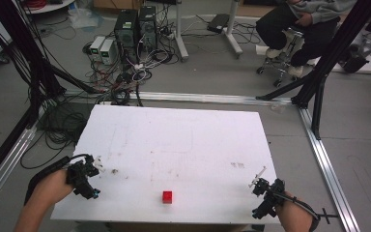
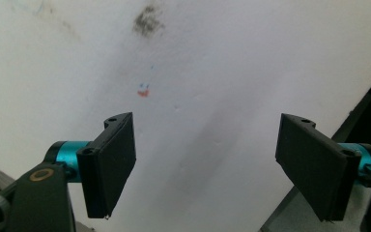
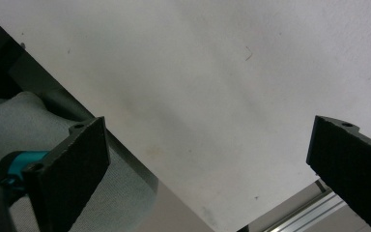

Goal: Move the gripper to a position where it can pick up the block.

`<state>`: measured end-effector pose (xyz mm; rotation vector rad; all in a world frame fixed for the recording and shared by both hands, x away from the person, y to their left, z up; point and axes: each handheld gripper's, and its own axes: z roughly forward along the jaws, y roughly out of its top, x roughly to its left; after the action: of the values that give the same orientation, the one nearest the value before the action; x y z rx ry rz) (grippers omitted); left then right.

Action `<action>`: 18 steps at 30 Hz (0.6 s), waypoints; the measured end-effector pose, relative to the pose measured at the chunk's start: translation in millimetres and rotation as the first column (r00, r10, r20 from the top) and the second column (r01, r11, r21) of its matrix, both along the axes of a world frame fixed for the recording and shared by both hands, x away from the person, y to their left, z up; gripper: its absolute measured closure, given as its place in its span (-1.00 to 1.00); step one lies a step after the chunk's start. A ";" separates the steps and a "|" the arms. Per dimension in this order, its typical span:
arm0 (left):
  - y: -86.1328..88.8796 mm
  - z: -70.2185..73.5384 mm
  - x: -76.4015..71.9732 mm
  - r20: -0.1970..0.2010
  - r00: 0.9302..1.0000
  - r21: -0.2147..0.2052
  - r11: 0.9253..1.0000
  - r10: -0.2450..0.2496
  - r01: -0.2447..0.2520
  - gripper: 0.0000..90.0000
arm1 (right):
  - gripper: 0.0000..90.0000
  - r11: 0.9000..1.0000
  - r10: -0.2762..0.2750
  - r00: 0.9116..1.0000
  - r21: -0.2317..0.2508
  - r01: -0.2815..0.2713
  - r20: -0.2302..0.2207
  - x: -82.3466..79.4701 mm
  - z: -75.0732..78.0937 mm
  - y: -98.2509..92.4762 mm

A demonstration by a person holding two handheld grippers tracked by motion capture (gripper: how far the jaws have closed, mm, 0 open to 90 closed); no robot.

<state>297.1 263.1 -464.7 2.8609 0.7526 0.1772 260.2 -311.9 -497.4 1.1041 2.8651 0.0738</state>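
Note:
A small red cube (image 1: 167, 196) sits on the white table (image 1: 174, 145) near its front edge, roughly midway between both hands. My left gripper (image 1: 91, 179) hovers over the table's front left corner, well left of the cube. Its jaws stand wide apart in the left gripper view (image 2: 205, 164), with bare white tabletop (image 2: 198, 72) between them. My right gripper (image 1: 260, 191) is at the front right corner, to the right of the cube. In the right gripper view (image 3: 207, 169) its jaws are spread wide over the white surface (image 3: 212, 87), holding nothing.
Dark smudges (image 1: 114, 170) mark the table near the left hand. Beyond the table lie computer towers (image 1: 135, 29), tangled cables (image 1: 121, 77) and a seated person on a stool (image 1: 294, 29). Black frame posts (image 1: 319, 72) and aluminium rails (image 1: 328, 169) flank the table.

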 end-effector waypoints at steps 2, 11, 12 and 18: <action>-6.2 4.1 4.4 0.003 0.999 0.014 0.999 -0.047 0.047 -0.50 | -0.98 1.000 0.001 1.000 0.001 -0.001 0.001 0.0 -0.1 -0.3; -47.0 17.2 17.2 -0.030 0.967 0.063 0.965 -0.254 0.256 -0.50 | -0.98 1.000 0.002 1.000 0.003 -0.002 0.004 -0.1 1.4 -0.7; -50.7 17.9 17.8 -0.035 0.963 0.062 0.961 -0.269 0.271 -0.50 | -0.98 1.000 0.002 1.000 0.003 -0.002 0.004 -0.1 1.4 -0.7; -84.8 23.2 18.6 -0.040 0.928 0.072 0.925 -0.371 0.373 -0.50 | -0.98 1.000 0.000 1.000 0.010 0.000 0.006 -0.6 2.3 -1.6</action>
<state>315.7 178.3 -441.5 3.0176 0.1960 0.1184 259.6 -313.5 -495.2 1.1041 2.8622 0.0910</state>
